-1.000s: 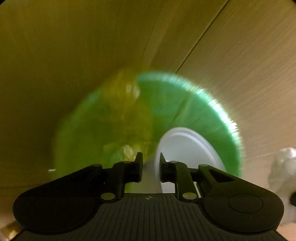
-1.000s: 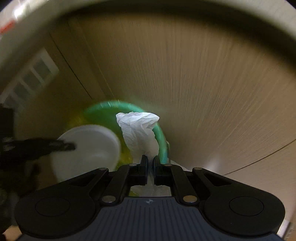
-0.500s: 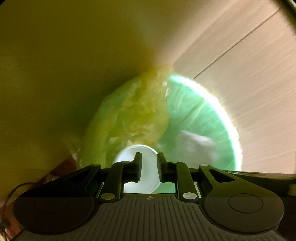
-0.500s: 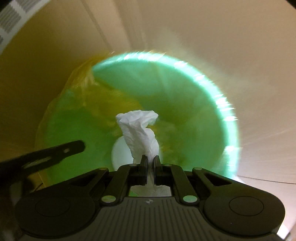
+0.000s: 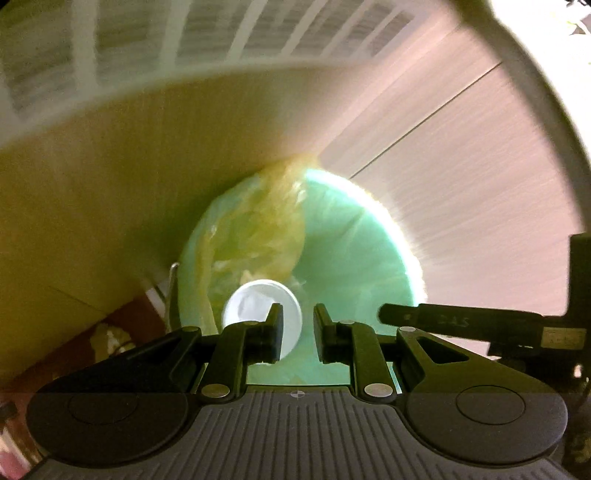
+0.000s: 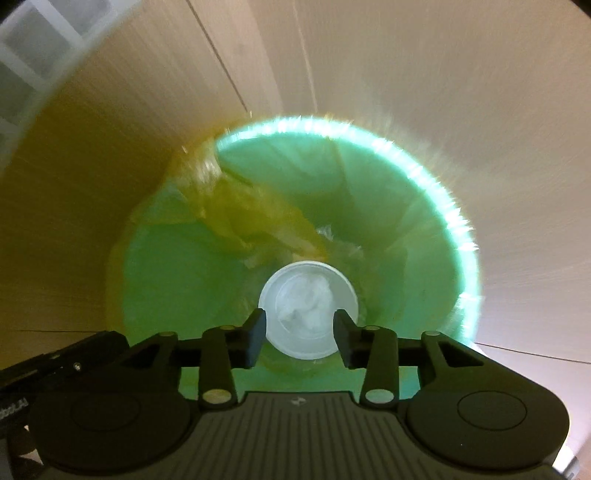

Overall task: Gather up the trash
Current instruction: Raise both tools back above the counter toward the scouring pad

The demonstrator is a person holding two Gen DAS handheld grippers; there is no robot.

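A green bin [image 5: 354, 254] lined with a yellowish bag [image 5: 258, 236] stands on the floor below both grippers; it also shows in the right wrist view [image 6: 424, 236]. A white cup [image 6: 308, 310] lies at its bottom with crumpled white tissue [image 6: 306, 299] inside it; the cup also shows in the left wrist view [image 5: 258, 306]. My left gripper [image 5: 297, 332] is open and empty above the bin. My right gripper [image 6: 299, 338] is open and empty above the cup.
Pale wood-look floor [image 6: 406, 74] surrounds the bin. A white slatted panel [image 5: 221, 33] runs along the far edge. The right gripper's body [image 5: 480, 325] shows at right in the left wrist view. A dark reddish surface [image 5: 110, 332] lies at lower left.
My right gripper opened and let go of the white tissue, which now lies in the cup in the bin. My left gripper released the cup earlier and opened a little wider.
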